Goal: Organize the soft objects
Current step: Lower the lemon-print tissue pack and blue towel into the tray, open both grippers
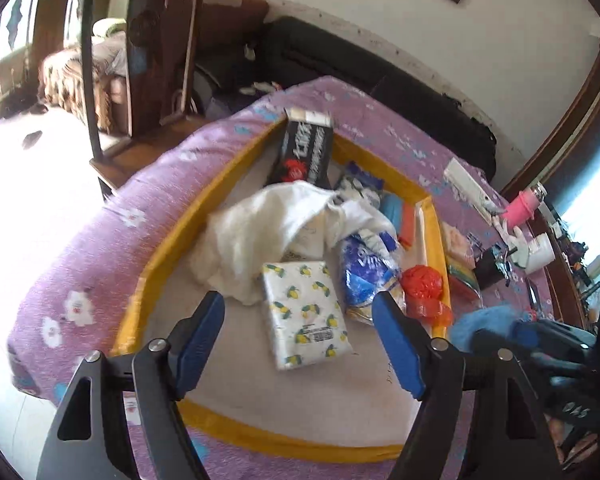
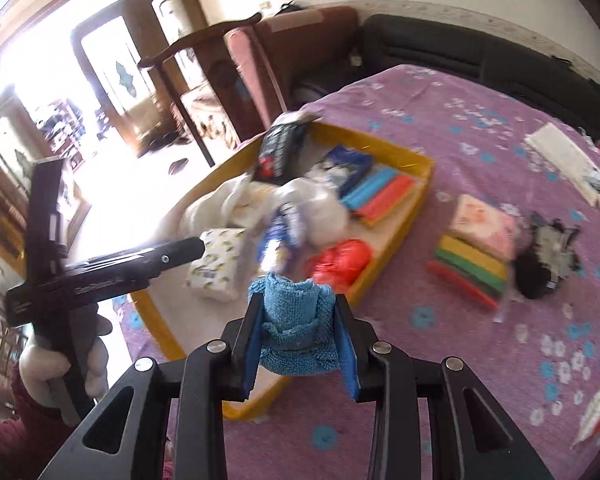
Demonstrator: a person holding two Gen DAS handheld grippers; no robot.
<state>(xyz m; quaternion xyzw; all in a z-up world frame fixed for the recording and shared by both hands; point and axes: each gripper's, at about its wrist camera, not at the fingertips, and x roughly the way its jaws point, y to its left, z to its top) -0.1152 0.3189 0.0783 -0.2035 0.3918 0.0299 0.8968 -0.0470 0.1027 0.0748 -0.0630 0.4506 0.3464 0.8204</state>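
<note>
Right wrist view: right claw gripping folded blue terry towel, nearing yellow-rimmed tray at 12 o'clock; striped sponge stack at 2 o'clock waiting outside. Left claw hanging open, empty.

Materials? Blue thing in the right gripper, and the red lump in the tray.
Blue cloth: looks like terry or microfibre, matte, nubby looped weave, folds under the pads. Red lump: probably a thin plastic bag, glossy, crinkled with bright highlights.
</note>
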